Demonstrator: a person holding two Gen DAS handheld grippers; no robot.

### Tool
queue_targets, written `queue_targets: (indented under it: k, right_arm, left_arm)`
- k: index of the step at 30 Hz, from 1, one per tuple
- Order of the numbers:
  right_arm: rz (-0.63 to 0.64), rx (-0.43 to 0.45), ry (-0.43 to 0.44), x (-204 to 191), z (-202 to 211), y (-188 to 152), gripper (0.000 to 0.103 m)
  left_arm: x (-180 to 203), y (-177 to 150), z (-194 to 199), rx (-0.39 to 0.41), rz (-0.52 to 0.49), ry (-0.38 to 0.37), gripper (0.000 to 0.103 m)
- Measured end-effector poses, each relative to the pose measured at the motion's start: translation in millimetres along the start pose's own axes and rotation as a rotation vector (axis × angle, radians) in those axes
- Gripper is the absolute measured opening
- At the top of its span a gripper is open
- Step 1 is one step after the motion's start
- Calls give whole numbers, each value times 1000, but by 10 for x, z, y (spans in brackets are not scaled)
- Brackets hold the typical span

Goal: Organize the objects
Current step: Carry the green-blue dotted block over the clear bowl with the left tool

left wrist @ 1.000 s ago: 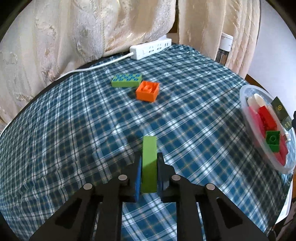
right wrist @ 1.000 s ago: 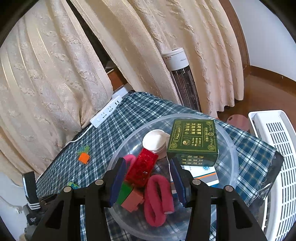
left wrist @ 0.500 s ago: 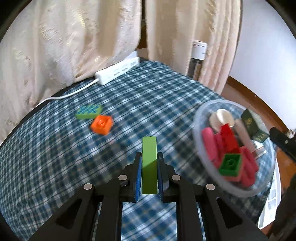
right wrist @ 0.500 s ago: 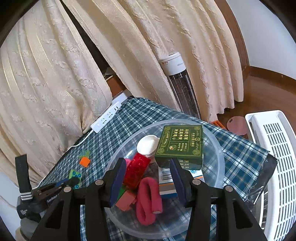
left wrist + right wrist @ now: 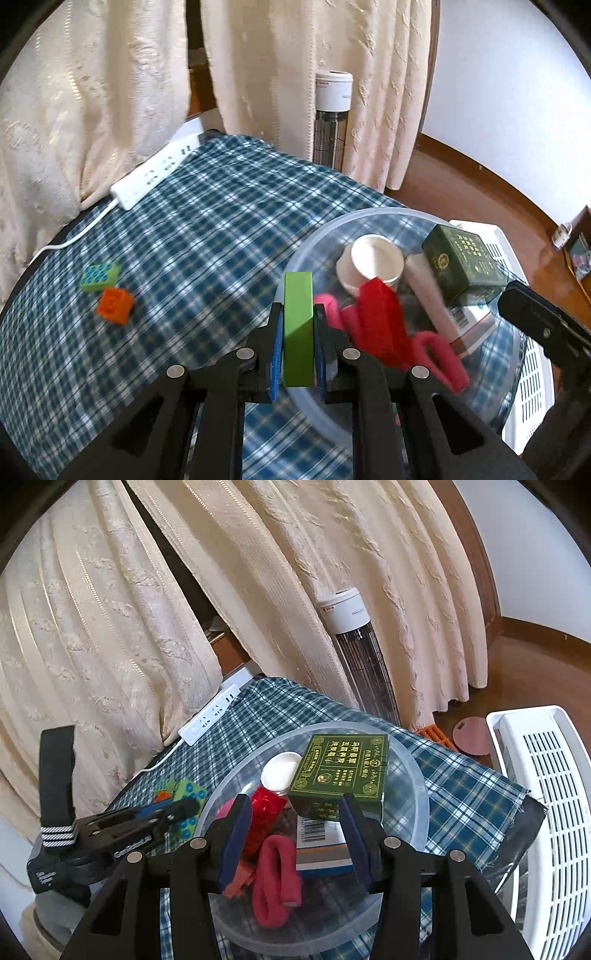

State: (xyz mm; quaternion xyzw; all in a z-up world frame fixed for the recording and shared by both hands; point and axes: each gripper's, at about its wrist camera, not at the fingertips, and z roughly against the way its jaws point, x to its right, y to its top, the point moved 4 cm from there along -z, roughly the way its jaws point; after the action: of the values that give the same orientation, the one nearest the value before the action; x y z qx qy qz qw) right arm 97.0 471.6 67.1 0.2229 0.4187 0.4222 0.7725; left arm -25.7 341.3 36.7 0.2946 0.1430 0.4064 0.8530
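My left gripper (image 5: 298, 314) is shut on a green block (image 5: 297, 325), held upright over the near-left rim of the clear plastic bowl (image 5: 373, 218). The bowl holds a red brick (image 5: 380, 317), a white cup (image 5: 369, 262), a dark green box (image 5: 465, 262) and pink foam pieces (image 5: 439, 354). An orange brick (image 5: 115, 305) and a green-blue brick (image 5: 100, 276) lie on the checked cloth to the left. My right gripper (image 5: 295, 812) is open and empty above the bowl (image 5: 417, 786), with the left gripper (image 5: 147, 823) at its left.
A white power strip (image 5: 155, 177) lies at the table's far edge by the curtains. A tower heater (image 5: 332, 118) stands behind the table. A white slatted appliance (image 5: 546, 797) stands on the floor to the right of the table.
My left gripper has carried the green block to the right, from over the cloth to the bowl's rim. The right gripper has drawn back slightly and stays open.
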Motion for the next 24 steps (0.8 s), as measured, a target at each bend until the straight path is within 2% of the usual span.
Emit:
queue_targets:
  k: [6, 8, 10, 24]
  right_arm:
    - [1, -6, 6, 29, -19, 9, 52]
    - [3, -7, 7, 27, -24, 10, 52]
    - [5, -6, 7, 21, -23, 11, 52]
    - [31, -8, 22, -133, -10, -26, 52]
  left_arm:
    - [136, 41, -134, -21, -19, -26, 17]
    - [139, 53, -158, -31, -7, -40, 25]
    - [120, 52, -157, -35, 8, -56, 27]
    - [-98, -18, -8, -12, 63, -50, 27]
